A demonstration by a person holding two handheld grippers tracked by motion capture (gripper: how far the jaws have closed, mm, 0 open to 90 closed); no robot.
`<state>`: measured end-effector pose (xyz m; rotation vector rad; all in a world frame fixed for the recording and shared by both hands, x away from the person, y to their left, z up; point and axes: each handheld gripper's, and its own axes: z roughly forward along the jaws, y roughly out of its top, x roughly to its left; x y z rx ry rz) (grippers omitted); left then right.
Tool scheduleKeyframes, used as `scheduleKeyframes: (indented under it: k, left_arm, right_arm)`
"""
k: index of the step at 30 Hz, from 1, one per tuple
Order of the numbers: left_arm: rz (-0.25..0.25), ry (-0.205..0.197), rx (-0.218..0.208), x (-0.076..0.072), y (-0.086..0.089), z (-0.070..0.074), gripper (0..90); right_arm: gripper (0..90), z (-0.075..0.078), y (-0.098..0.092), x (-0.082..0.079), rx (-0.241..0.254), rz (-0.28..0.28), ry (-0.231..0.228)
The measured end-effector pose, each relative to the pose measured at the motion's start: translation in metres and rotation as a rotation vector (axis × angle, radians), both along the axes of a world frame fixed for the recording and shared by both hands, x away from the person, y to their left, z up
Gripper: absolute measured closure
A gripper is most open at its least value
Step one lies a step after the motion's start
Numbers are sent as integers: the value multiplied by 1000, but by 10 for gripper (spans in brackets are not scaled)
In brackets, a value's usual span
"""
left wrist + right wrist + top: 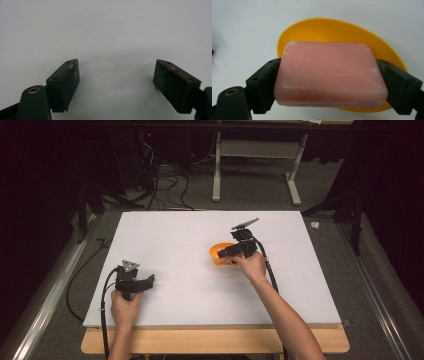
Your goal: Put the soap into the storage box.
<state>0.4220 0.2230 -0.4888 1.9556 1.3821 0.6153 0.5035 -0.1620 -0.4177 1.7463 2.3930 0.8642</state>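
Note:
A pink bar of soap (329,75) is clamped between the two black jaws of my right gripper (329,85), which is shut on it. Under the bar lies an orange dish (332,30); whether the bar touches it I cannot tell. In the high view the right gripper (231,251) sits over the orange dish (218,252) right of the board's middle. My left gripper (149,281) rests near the board's front left, held by a hand. Its jaws stand wide apart over bare white surface, and the left gripper (116,82) is open with nothing between its pads.
The white board (190,235) lies on a wooden table whose front edge (215,342) shows at the bottom. Cables (165,185) and a white frame stand on the floor behind. A metal rail (50,290) runs along the left side.

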Motion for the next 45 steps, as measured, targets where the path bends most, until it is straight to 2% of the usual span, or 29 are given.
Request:
scheduleKeyframes:
  k: [24,33,38,45]
  left_arm:
    - [-5,-6,6,0,0,0,221]
    - [-5,-5,6,0,0,0,221]
    - [-4,-3,3,0,0,0,221]
    - [-2,-4,0,0,0,0,221]
  right_arm:
    - [132,0,-1,0,1,-43,-28]
    - [133,5,-7,-4,35,-57,-46]
    - [137,13,-11,-8,62,-55,-80]
    - [140,23,-19,-16,57,-49,-135]
